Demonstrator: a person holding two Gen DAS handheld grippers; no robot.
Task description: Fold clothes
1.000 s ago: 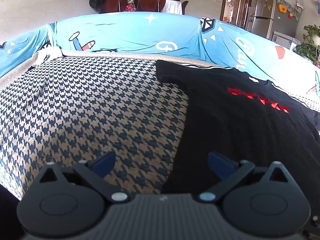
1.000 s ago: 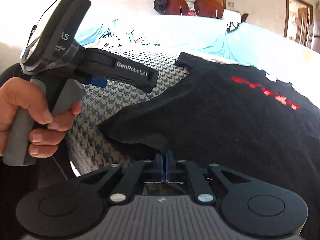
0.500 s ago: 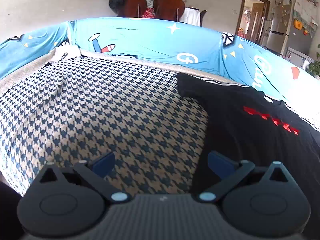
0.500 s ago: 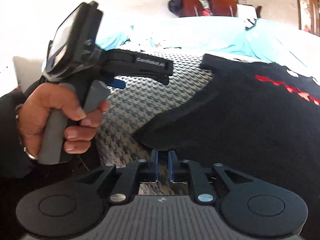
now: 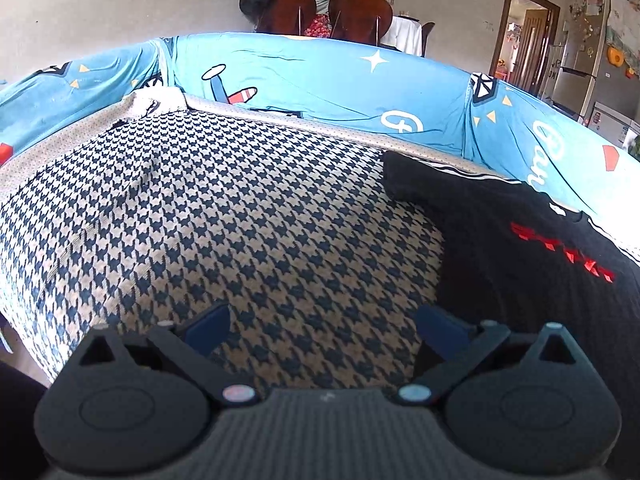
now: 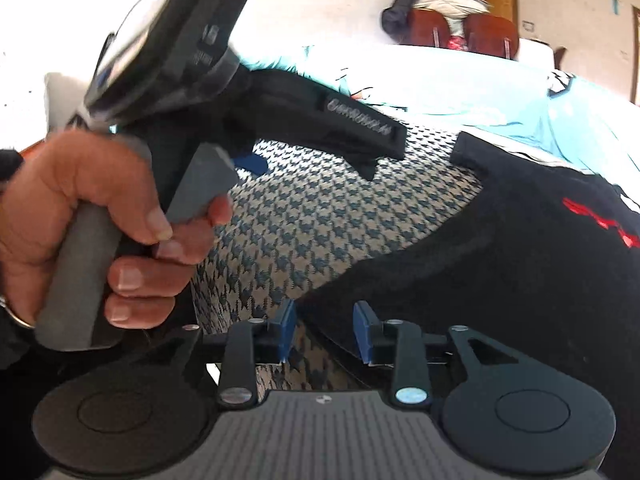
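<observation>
**Our grippers are both letting go, and the shirt is only just started**

Our left gripper (image 5: pixel 322 330) is wide open, with nothing between its blue pads. In the left wrist view it hangs over the checked cover (image 5: pixel 208 216) on the sofa. The black T-shirt (image 5: pixel 532 264) lies to its right on that cover, up against the blue sheet (image 5: pixel 320 88) at the back. We can see its red print and one short sleeve sticking out toward the middle. The right pad is just at the shirt's edge, but it does not pinch it.

In the right wrist view, our right gripper (image 6: pixel 324 330) is opening its jaws. The near edge of the black T-shirt (image 6: pixel 500 264) runs between the two pads, but they do not press on it. The shirt looks mostly spread flat, though a slanted edge near us may be a bit turned over; we cannot tell for sure. Our left hand (image 6: pixel 92 224) holds the other gripper high on the left side, over the cover.

We think the folding has hardly begun. The sleeve by the back is still out, and the body is still long and wide. We guess the sleeves need to go in and the body needs to be folded over.
</observation>
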